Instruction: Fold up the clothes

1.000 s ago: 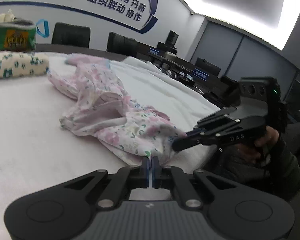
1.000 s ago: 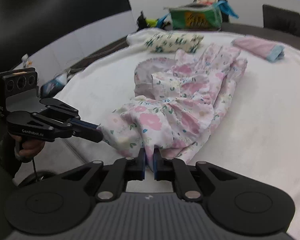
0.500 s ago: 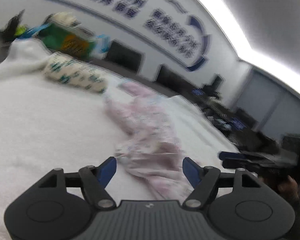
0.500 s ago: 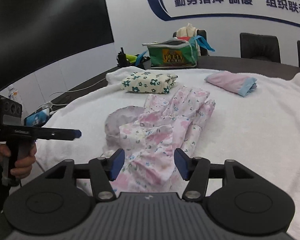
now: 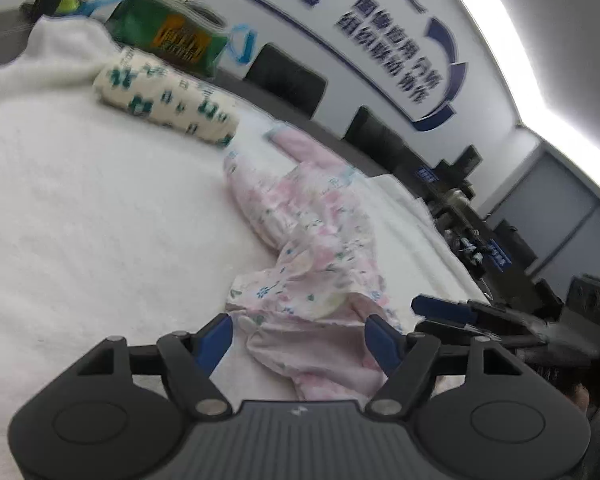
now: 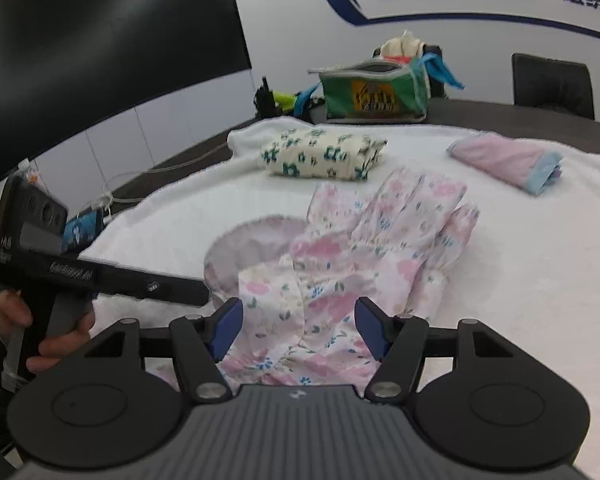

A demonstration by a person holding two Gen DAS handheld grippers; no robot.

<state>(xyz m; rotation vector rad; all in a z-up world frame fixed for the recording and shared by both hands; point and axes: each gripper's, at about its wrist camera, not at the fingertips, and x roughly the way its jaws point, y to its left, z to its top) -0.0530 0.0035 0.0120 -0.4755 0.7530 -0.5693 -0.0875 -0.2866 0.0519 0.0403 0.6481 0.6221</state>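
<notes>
A pink floral garment (image 5: pixel 312 248) (image 6: pixel 380 248) lies crumpled on the white towel-covered table (image 5: pixel 80 220) (image 6: pixel 540 280), its near end towards me. My left gripper (image 5: pixel 298 330) stands over that near end, jaws apart and closing a little; the cloth shows between the blue pads, untouched by them. My right gripper (image 6: pixel 298 316) hovers over the same end from the other side, its jaws opening and not pressing on the cloth. Each wrist view shows the other gripper beside the garment: the right gripper (image 5: pixel 424 316) and the left gripper (image 6: pixel 200 296), held by a hand (image 6: pixel 56 340).
A folded cream garment with green flowers (image 6: pixel 320 154) (image 5: pixel 168 100) and a folded pink garment with a blue cuff (image 6: pixel 508 160) lie further back. A green bag (image 6: pixel 376 94) stands behind them. Black chairs (image 6: pixel 552 84) line the far edge; cables and a phone (image 6: pixel 80 232) lie left.
Both grippers were shut on the garment's near edge; they have let go, opened wide and drawn back. The garment has settled on the table. The left wrist view has rolled.
</notes>
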